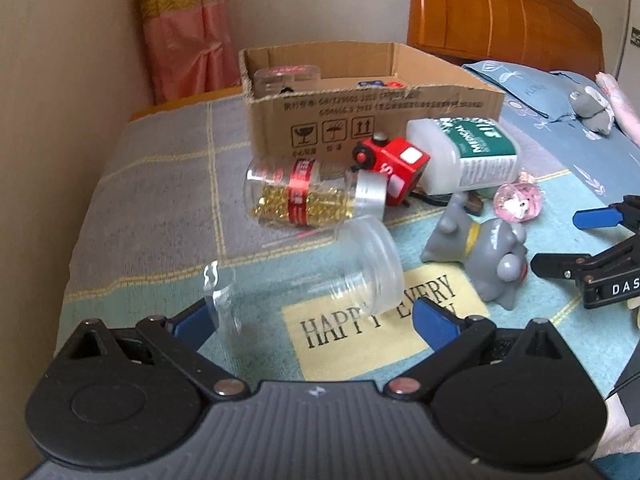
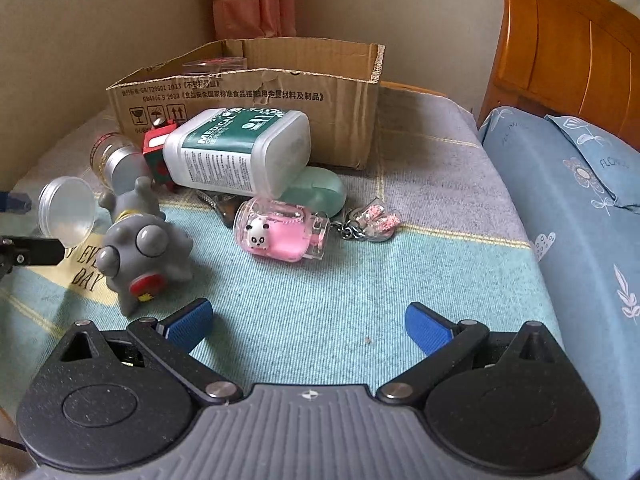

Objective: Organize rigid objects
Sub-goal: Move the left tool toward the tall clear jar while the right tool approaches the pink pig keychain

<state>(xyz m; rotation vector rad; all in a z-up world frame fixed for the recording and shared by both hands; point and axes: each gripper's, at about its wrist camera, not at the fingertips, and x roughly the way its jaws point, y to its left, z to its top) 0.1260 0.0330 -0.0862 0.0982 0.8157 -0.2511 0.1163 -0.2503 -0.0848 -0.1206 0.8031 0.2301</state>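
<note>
- Left gripper (image 1: 316, 316): your blue pads sit wide apart on either side of the empty clear jar (image 1: 308, 280), which lies on its side on the blanket (image 1: 168, 208). Whether either pad touches it, you cannot tell; no grip is made.
- Right gripper (image 2: 308, 320): spread wide with nothing between the pads, low over bare blanket.
- Risk, slip: the jar is smooth, round and light. Close off-centre and it likely squirts forward into the capsule bottle (image 1: 308, 196) just beyond.
- Risk, crush: its thin clear wall may flex if you squeeze hard.
- Risk, collision: your right tool sits near the grey cat toy (image 2: 140, 244); a sideways sweep could knock it over.
- Cardboard box (image 1: 380, 112): open-topped, at the far end. It holds a clear lidded tub (image 1: 286, 76) and small red and blue items too hidden to name.
- Capsule bottle: capped, on its side, part-filled with gold capsules.
- White medical bottle (image 2: 240, 152): on its side against the box; contents not visible.
- Pink keychain bottle (image 2: 280, 232): holds pink filling and a panda charm.
</note>
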